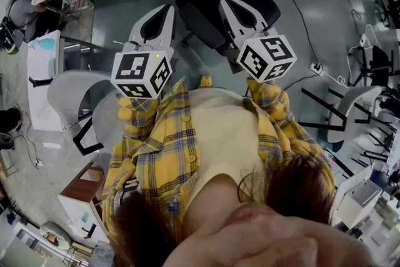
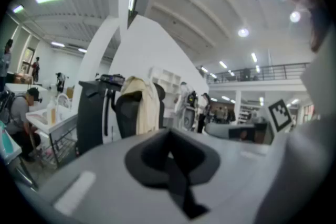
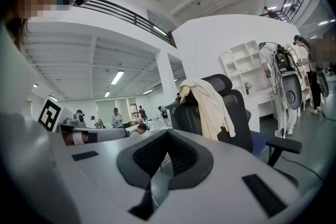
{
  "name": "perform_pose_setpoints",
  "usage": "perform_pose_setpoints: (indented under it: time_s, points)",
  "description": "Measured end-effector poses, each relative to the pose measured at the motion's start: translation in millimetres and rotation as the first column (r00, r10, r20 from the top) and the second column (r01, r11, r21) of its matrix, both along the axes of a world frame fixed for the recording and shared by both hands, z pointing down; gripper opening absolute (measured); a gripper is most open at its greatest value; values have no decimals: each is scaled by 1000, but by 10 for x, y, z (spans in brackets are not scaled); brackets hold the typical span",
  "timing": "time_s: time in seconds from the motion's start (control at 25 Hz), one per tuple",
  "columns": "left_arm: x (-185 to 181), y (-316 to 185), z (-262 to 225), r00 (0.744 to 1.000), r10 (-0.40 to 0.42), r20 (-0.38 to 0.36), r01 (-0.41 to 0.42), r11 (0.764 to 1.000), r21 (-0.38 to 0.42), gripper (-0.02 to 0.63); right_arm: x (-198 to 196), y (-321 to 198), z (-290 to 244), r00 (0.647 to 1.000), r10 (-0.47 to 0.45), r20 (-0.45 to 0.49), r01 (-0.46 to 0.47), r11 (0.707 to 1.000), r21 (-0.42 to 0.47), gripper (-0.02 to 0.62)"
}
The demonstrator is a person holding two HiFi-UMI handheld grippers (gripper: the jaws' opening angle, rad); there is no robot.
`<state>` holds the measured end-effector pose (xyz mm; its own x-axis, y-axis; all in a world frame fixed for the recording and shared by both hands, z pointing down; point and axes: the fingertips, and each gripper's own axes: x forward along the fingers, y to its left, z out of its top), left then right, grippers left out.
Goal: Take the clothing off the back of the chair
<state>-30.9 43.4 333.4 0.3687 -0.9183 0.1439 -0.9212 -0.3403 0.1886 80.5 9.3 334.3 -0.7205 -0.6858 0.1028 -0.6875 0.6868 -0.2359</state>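
The black mesh office chair (image 3: 239,118) stands upright, well apart from both claws. The cream fabric garment (image 3: 210,105) hangs draped over its backrest top. The left claw (image 2: 169,140) and the right claw (image 3: 168,139) have jaws pressed together, holding nothing.

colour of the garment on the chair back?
Plain cream garment, no visible pattern; the right gripper view shows it best.

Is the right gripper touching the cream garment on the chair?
Apart. In the right gripper view the right gripper is shut and empty, and the cream garment hangs on the chair farther off.
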Motion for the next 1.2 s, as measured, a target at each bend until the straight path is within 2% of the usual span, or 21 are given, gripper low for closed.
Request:
perform_pose_setpoints:
  time_s: [0.68,1.2]
  points:
    - [166,-248,61,999,-46,22,47,999,-15,5,153,-280,36,999,-50,13,51,999,-9,12]
    - [424,-498,89,997,-58,41,59,998,-15,5,318,-488,10,995,-103,11,103,995,15,12]
